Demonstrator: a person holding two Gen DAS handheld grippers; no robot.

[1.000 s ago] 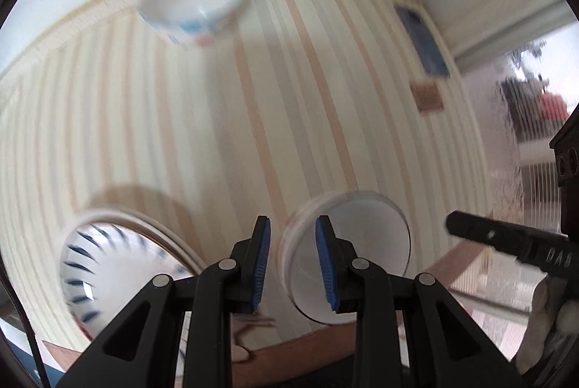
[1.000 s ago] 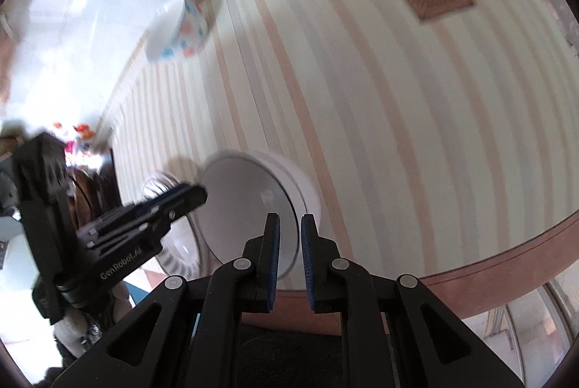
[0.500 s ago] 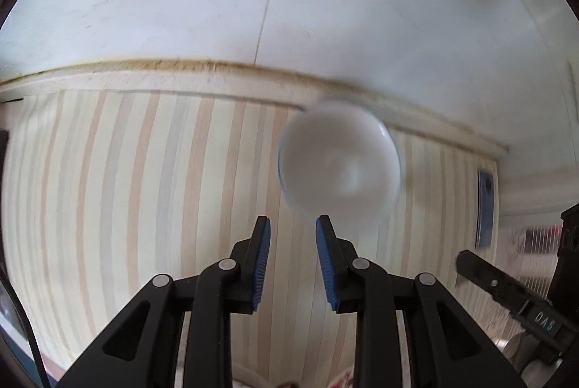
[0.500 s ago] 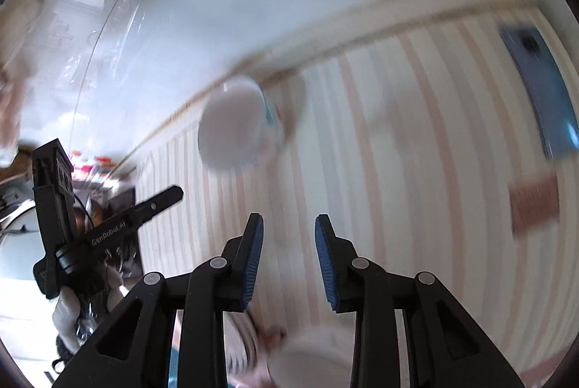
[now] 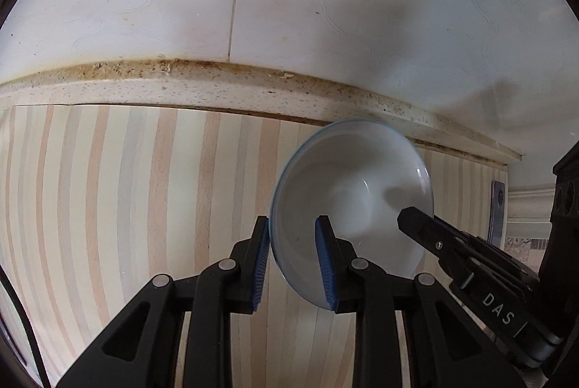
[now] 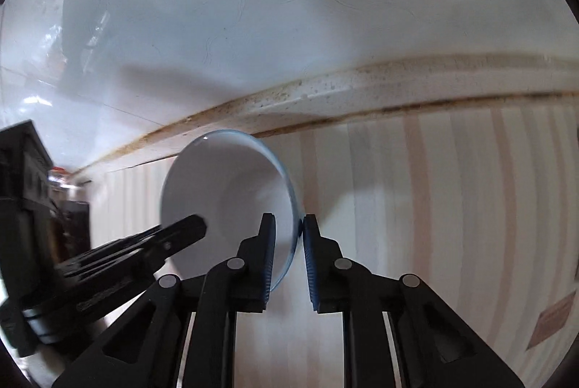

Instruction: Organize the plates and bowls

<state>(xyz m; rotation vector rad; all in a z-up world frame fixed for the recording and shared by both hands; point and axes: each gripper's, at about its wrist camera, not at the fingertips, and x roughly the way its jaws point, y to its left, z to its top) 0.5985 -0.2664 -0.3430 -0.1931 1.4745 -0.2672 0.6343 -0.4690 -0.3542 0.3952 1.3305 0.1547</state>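
Observation:
A white bowl (image 5: 354, 203) with a pale blue rim stands on the striped counter close to the back wall. My left gripper (image 5: 292, 243) is open, its two blue-padded fingers straddling the bowl's left rim, one outside and one inside. The bowl also shows in the right wrist view (image 6: 224, 192). My right gripper (image 6: 289, 243) is open and straddles the bowl's right rim the same way. The right gripper's finger (image 5: 434, 236) reaches into the bowl in the left wrist view.
The striped counter (image 5: 126, 189) ends at a speckled stone backsplash ledge (image 5: 181, 80) below a white tiled wall. A small blue item (image 5: 498, 210) lies at the far right by the wall. A brown patch (image 6: 550, 319) lies on the counter at right.
Both grippers have moved forward from the front plates to the bowl by the wall. Each now has its fingers around the bowl's rim. The right gripper has opened.

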